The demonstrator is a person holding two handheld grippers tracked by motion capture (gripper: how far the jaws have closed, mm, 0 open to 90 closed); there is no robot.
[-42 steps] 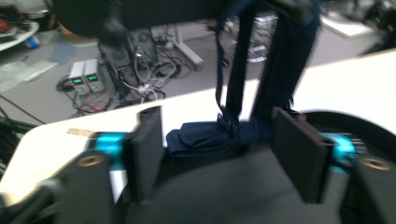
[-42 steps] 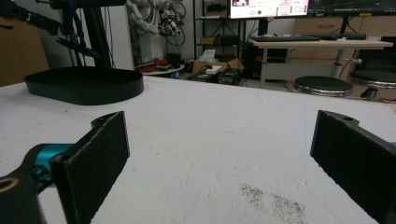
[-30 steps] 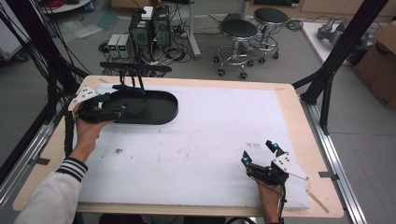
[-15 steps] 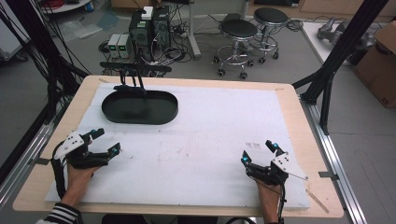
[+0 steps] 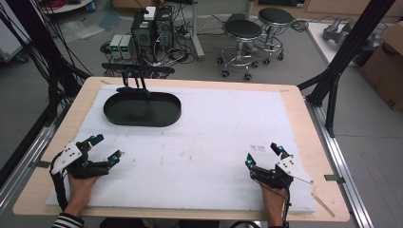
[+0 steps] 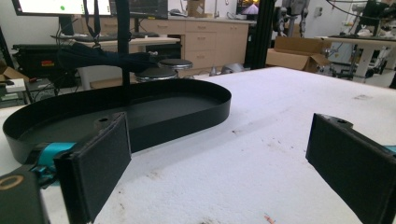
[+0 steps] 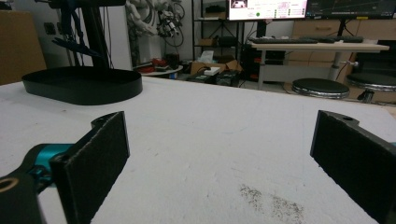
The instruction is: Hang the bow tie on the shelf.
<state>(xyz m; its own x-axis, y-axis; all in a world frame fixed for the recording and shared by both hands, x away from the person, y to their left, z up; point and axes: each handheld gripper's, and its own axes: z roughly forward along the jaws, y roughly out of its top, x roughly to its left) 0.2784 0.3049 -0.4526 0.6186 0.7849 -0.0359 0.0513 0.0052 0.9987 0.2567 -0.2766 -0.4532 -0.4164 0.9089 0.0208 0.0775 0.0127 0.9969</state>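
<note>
Both hand-held grippers low over the counter, jaws apart and nothing between them.

The left hand-held gripper [image 5: 105, 148] sits at the near left of the white-covered counter [image 5: 214, 137], jaws spread wide, with a black oval tray [image 5: 142, 109] well beyond it toward the far left corner. In the left gripper view that tray [image 6: 140, 109] looms just past the pads [image 6: 95, 163], its shallow wall upright on the white mat. Over on the near right, the right hand-held gripper [image 5: 263, 155] rests with jaws parted too; its own view shows the tray [image 7: 84, 84] far off at the left and a dark smudge [image 7: 271, 198] on the mat between the jaws.
</note>
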